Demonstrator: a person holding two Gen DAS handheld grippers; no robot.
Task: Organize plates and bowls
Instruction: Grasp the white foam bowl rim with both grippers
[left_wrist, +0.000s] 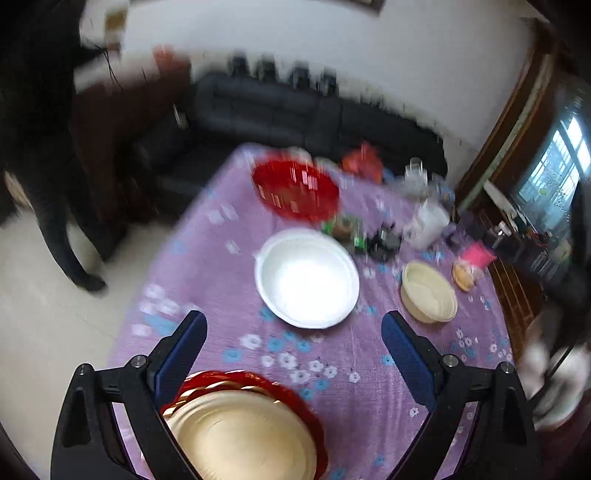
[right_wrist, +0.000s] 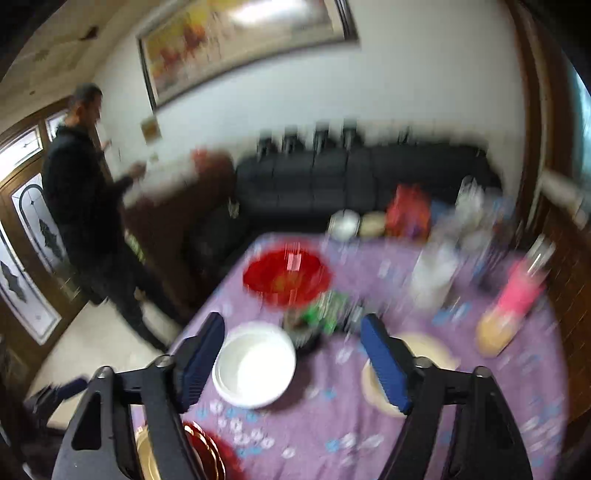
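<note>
The counter (left_wrist: 207, 258), draped in a purple cloth with blue and white flowers, fills the space ahead of both grippers. Beyond it, well past the fingertips, runs a dark sofa (left_wrist: 295, 107), and a person in dark clothes (right_wrist: 85, 192) stands on the floor to the left.

The left gripper (left_wrist: 294, 330) is spread wide with nothing between its blue pads. Just ahead of it sits a deep, plain white bowl (left_wrist: 307, 277), glossy and empty. Farther ahead lies a translucent red plate (left_wrist: 295, 192). Ahead and to its right stands a smaller cream bowl (left_wrist: 429, 291). Directly beneath it, a tan plate (left_wrist: 236, 435) rests on a red plate with a gold rim (left_wrist: 291, 397).

The right gripper (right_wrist: 293, 332) also stands apart, gripping nothing. The white bowl lies between its fingers, lower down on the counter; the cream bowl is partly hidden behind its right finger.
</note>
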